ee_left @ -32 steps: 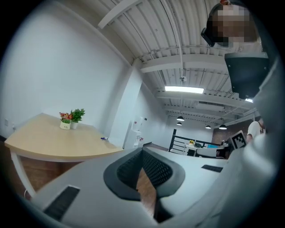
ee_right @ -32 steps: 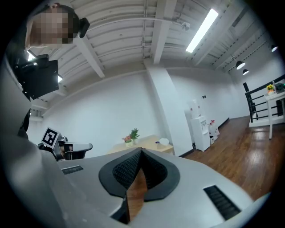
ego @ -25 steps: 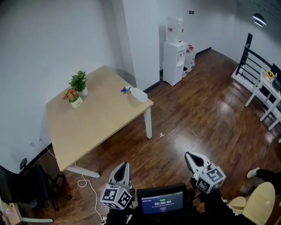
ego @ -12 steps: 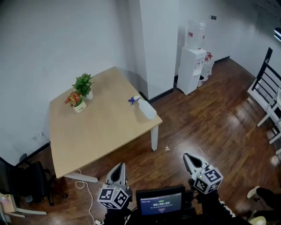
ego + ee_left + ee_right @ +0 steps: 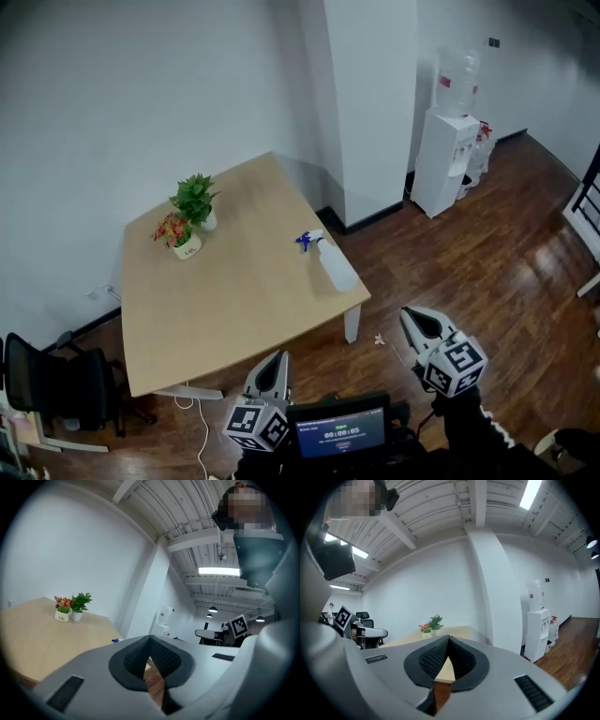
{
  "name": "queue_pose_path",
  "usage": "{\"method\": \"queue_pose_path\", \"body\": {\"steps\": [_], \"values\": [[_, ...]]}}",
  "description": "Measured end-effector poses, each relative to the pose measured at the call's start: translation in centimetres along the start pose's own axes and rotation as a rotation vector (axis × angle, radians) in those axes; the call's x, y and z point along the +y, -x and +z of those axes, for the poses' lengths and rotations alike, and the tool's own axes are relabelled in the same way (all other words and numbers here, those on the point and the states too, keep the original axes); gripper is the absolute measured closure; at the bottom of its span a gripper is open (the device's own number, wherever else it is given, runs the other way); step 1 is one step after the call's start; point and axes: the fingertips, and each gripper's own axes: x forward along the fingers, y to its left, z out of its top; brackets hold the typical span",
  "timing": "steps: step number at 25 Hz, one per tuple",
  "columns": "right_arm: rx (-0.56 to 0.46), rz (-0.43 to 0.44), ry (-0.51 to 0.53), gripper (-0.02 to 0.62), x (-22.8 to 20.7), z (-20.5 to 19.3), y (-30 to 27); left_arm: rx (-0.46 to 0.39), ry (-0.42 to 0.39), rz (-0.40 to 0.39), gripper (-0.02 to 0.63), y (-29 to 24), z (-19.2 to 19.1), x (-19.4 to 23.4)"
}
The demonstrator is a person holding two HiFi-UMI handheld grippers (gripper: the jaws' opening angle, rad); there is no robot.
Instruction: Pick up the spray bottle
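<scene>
The left gripper [image 5: 149, 640] fills the lower half of the left gripper view. Its dark ribbed fingers [image 5: 165, 659] meet at their tips with nothing between them. A sliver of brown wooden floor [image 5: 153, 686] shows in the gap beneath. The pale wooden table [image 5: 33, 634] stretches in from the left. Near its far edge, by the white wall, a pot of red flowers [image 5: 61, 609] stands just beside a green plant [image 5: 79, 604]. Near the table's right-hand corner, only the blue head of the spray bottle [image 5: 116, 640] peeks over the gripper's grey body. Beyond stands a white water dispenser [image 5: 164, 623].
</scene>
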Motion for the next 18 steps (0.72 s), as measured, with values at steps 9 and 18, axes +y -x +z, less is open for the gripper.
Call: {"method": "queue_pose_path", "body": {"steps": [9,18], "values": [[0.063,0.022,0.01,0.624,-2.3,3.3,-14.4,-0.036,0.012,0.017,0.612,-8.1,6.2,10.6],[0.322,0.174,-0.044,0.229,-6.2,0.6,-29.0,-0.015,0.015,0.144,0.612,-18.1,8.0,16.1]]}}
